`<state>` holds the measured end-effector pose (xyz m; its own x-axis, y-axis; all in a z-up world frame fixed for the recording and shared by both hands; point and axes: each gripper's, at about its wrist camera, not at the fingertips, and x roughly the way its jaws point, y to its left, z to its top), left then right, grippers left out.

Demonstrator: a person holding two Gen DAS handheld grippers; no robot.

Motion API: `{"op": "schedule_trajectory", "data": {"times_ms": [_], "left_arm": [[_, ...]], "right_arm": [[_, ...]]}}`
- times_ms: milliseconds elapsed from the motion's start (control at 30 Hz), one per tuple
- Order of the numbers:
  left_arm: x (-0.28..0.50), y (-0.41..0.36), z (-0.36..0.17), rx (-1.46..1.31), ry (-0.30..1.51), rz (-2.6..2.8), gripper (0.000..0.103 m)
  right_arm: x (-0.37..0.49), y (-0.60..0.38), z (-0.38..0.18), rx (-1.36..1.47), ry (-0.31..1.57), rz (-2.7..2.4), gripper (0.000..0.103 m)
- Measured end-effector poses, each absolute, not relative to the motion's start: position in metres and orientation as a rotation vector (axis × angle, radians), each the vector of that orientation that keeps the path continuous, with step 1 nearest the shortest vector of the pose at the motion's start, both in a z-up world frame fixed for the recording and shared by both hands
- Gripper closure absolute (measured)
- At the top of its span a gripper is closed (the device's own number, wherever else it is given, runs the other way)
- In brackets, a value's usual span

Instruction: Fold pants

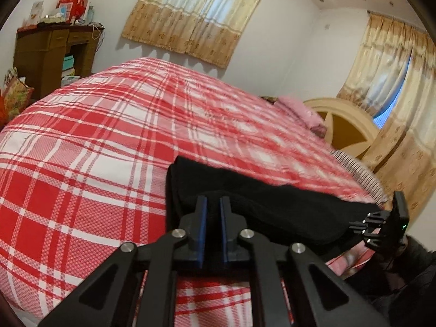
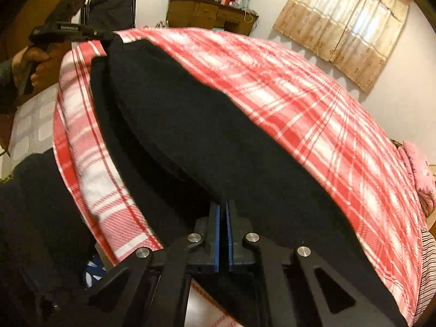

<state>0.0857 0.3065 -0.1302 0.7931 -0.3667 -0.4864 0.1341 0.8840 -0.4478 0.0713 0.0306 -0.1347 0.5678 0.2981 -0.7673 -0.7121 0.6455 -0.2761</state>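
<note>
Black pants [image 2: 207,147] lie stretched in a long band along the near edge of a bed, on a red and white plaid bedspread [image 1: 90,141], with a fold line running lengthwise through the dark cloth. At one end, the left gripper [image 1: 213,204] has its blue-padded fingers [image 1: 201,218] drawn close together with black fabric bunched up between them, so it is clamped on the pants. At the other end, the right gripper [image 2: 223,209] has its fingers [image 2: 216,231] nearly touching, pinching the pants edge where the cloth hangs over the side of the bed. Each camera shows the other gripper far off at the opposite end of the garment; in the right wrist view a hand [image 2: 30,62] grips the handle of that tool. Beyond the bed, a pink pillow [image 1: 302,111] rests near a cream and brown headboard [image 1: 346,125]. A wooden dresser [image 1: 46,54] stands against the white wall, and yellow patterned curtains [image 1: 196,16] cover the windows.
</note>
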Motion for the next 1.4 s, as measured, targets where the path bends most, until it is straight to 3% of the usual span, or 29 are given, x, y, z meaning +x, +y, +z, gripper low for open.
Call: {"op": "schedule_trajectory", "data": {"times_ms": [500, 700, 833, 900, 933, 1067, 1400], "left_arm": [[0.060, 0.317, -0.140, -0.457, 0.598, -0.295, 0.093], [0.068, 0.314, -0.155, -0.398, 0.654, -0.242, 0.093], [0.058, 0.317, -0.151, -0.357, 0.654, -0.197, 0.079], [0.052, 0.323, -0.145, -0.334, 0.635, -0.167, 0.071], [0.050, 0.325, -0.142, -0.330, 0.626, -0.156, 0.063], [0.038, 0.336, -0.128, -0.353, 0.550, -0.108, 0.044], [0.083, 0.249, -0.119, -0.275, 0.546, -0.288, 0.041]], "right_arm": [[0.058, 0.021, -0.145, -0.556, 0.804, 0.689, 0.100], [0.067, 0.027, -0.182, -0.617, 0.877, 0.673, 0.099], [0.066, 0.024, -0.177, -0.604, 0.900, 0.692, 0.091], [0.065, 0.018, -0.172, -0.605, 0.918, 0.709, 0.064], [0.064, 0.015, -0.168, -0.604, 0.918, 0.719, 0.061], [0.069, 0.001, -0.144, -0.535, 0.898, 0.724, 0.060], [0.170, 0.033, -0.117, -0.188, 0.914, 0.719, 0.060]]}}
